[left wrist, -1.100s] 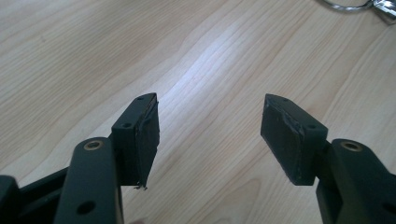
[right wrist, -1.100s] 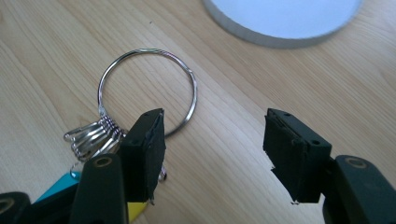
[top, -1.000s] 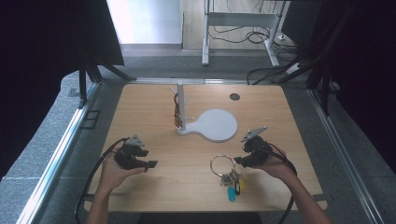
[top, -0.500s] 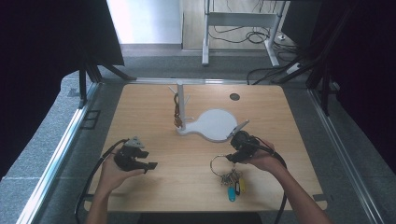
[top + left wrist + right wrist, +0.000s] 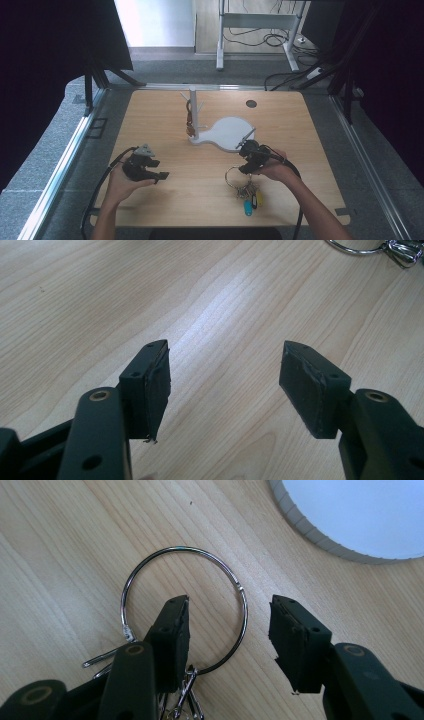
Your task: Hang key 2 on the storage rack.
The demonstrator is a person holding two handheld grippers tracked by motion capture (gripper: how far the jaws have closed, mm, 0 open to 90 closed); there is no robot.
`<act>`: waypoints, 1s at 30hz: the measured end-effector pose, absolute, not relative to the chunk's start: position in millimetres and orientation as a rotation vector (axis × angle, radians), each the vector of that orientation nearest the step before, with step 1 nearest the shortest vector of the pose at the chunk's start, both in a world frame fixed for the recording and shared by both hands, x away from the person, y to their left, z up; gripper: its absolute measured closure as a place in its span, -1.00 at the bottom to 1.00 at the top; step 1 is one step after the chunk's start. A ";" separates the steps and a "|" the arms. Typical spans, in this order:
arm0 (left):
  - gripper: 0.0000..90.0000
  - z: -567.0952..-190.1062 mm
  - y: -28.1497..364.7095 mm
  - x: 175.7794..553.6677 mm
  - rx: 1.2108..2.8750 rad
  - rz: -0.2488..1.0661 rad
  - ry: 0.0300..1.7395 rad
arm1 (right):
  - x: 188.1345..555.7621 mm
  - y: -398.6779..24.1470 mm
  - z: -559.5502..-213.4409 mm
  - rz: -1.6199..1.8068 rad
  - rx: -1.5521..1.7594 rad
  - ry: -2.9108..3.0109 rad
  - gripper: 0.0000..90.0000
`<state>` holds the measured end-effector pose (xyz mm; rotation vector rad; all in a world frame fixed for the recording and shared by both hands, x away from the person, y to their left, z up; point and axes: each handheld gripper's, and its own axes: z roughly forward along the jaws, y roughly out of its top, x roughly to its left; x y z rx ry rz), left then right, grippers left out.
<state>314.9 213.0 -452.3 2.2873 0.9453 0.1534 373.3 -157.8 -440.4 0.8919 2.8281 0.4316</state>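
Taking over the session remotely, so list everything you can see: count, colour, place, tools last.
key ring: one, silver, on the table near the right front, keys and tags attached
tags: blue, yellow and dark, on the ring's near side
stand: one, white post with pegs on a rounded white base, table centre
hanging item: one, brown, on the stand
table: one, light wood
left tool: black, open over bare wood
right tool: black, jaws just been closing, straddling the ring's wire, not yet pressing

Right gripper (image 5: 246, 161) reached key ring (image 5: 233, 174), jaws closing
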 end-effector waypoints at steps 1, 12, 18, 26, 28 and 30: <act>-0.16 -452.2 212.6 314.6 2.291 0.153 0.946 | 374.5 -156.8 -441.5 0.412 0.893 2.832 0.16; -0.16 -454.7 211.2 313.7 2.303 0.144 0.944 | 388.5 -157.3 -459.8 0.291 0.910 2.856 0.28; -0.16 -456.3 211.5 313.9 2.304 0.139 0.946 | 391.4 -156.8 -465.9 0.270 0.913 2.856 0.32; -0.16 -458.2 211.0 313.3 2.311 0.131 0.947 | 393.4 -156.2 -470.1 0.253 0.912 2.861 0.35; -0.16 -458.6 210.6 313.5 2.313 0.129 0.947 | 393.8 -156.1 -471.1 0.247 0.912 2.861 0.37; -0.16 -458.8 210.4 313.6 2.315 0.128 0.946 | 394.2 -156.2 -471.5 0.246 0.917 2.867 0.38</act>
